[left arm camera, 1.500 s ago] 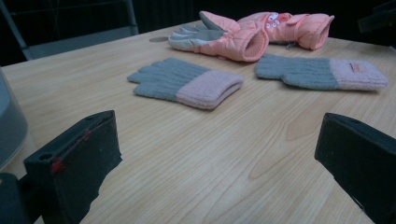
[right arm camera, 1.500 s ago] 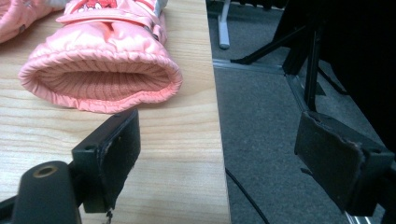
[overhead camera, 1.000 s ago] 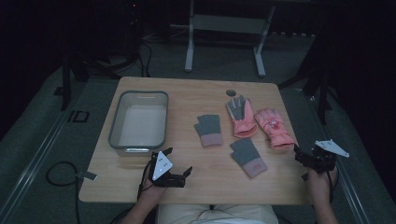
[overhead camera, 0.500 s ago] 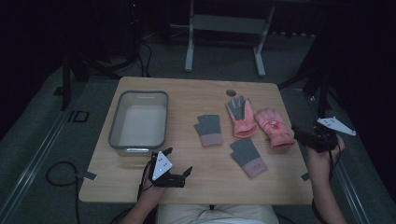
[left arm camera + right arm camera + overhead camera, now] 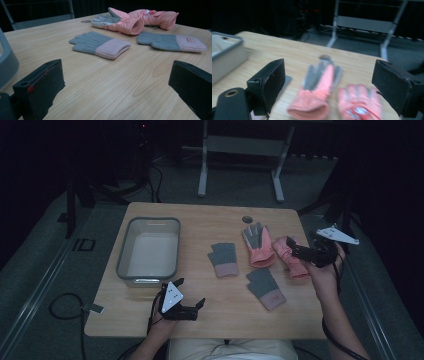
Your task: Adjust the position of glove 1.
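Two pink padded gloves (image 5: 259, 245) (image 5: 292, 256) lie side by side on the right half of the wooden table (image 5: 200, 227). Two grey knit gloves with pink cuffs (image 5: 223, 259) (image 5: 266, 287) lie nearer the middle. My right gripper (image 5: 293, 248) hovers open over the rightmost pink glove; in the right gripper view both pink gloves (image 5: 317, 92) (image 5: 359, 102) lie between its wide jaws, blurred. My left gripper (image 5: 190, 293) rests open near the front edge, with nothing between its jaws. In the left gripper view, a grey glove (image 5: 100, 45) lies ahead, with the other grey glove (image 5: 170, 42) and the pink gloves (image 5: 120, 22) behind.
A grey rectangular tub (image 5: 123, 251) stands empty at the left of the table, its wall at the edge of the left gripper view (image 5: 6, 62). A small round hole (image 5: 247, 219) marks the tabletop behind the gloves. A metal stand (image 5: 240, 145) is on the floor beyond.
The right gripper has risen from the table's right front edge and moved forward and left, to above the rightmost pink glove. The left gripper and the gloves have stayed put.
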Tool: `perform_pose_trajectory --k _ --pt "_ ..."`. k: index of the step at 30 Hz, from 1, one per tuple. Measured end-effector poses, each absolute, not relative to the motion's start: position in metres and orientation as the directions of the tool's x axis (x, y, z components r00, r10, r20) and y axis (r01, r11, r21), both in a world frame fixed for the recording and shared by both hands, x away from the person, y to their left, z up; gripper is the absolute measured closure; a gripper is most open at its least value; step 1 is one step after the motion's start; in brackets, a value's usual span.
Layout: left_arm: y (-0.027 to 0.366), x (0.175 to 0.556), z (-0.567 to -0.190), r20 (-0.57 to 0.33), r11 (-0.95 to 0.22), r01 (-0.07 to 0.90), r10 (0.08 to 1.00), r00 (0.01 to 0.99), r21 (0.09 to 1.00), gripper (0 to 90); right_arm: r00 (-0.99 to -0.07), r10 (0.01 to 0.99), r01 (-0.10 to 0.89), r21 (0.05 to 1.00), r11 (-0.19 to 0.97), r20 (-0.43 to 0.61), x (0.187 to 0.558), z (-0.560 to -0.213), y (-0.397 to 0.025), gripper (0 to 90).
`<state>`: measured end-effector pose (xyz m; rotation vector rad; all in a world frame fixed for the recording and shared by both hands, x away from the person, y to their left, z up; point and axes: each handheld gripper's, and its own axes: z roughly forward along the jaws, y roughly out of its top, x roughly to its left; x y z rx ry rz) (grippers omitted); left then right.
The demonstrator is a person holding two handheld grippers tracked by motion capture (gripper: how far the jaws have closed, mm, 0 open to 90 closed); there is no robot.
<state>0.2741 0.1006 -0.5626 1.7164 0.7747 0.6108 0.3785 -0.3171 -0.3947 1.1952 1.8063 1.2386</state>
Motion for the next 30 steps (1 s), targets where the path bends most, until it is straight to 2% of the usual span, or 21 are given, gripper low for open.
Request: perform_pose_trajectory --k 5,8,15,24,30 --pt "0.101 0.274 -0.563 0.014 -0.183 0.191 0.758 0.652 0.964 0.0 -0.470 0.882 0.328 0.923 0.202 -0.026 0.390 -0.405 -0.287 14.4" --pt "0.100 0.274 -0.563 0.015 -0.186 0.193 0.757 0.653 0.963 0.0 -0.519 0.855 0.357 0.906 0.228 -0.011 0.398 -0.411 -0.271 18.9" --pt "0.100 0.273 -0.563 0.023 -0.190 0.186 0.755 0.655 0.964 0.0 -0.611 0.791 0.401 0.861 0.312 -0.002 0.416 -0.433 -0.229 22.2" --pt "0.100 0.273 -0.563 0.025 -0.194 0.184 0.751 0.660 0.964 0.0 -0.649 0.761 0.452 0.819 0.354 0.029 0.434 -0.462 -0.190 23.4" --pt "0.100 0.273 -0.563 0.024 -0.193 0.183 0.749 0.662 0.964 0.0 -0.641 0.766 0.491 0.792 0.363 0.046 0.448 -0.482 -0.172 36.2"
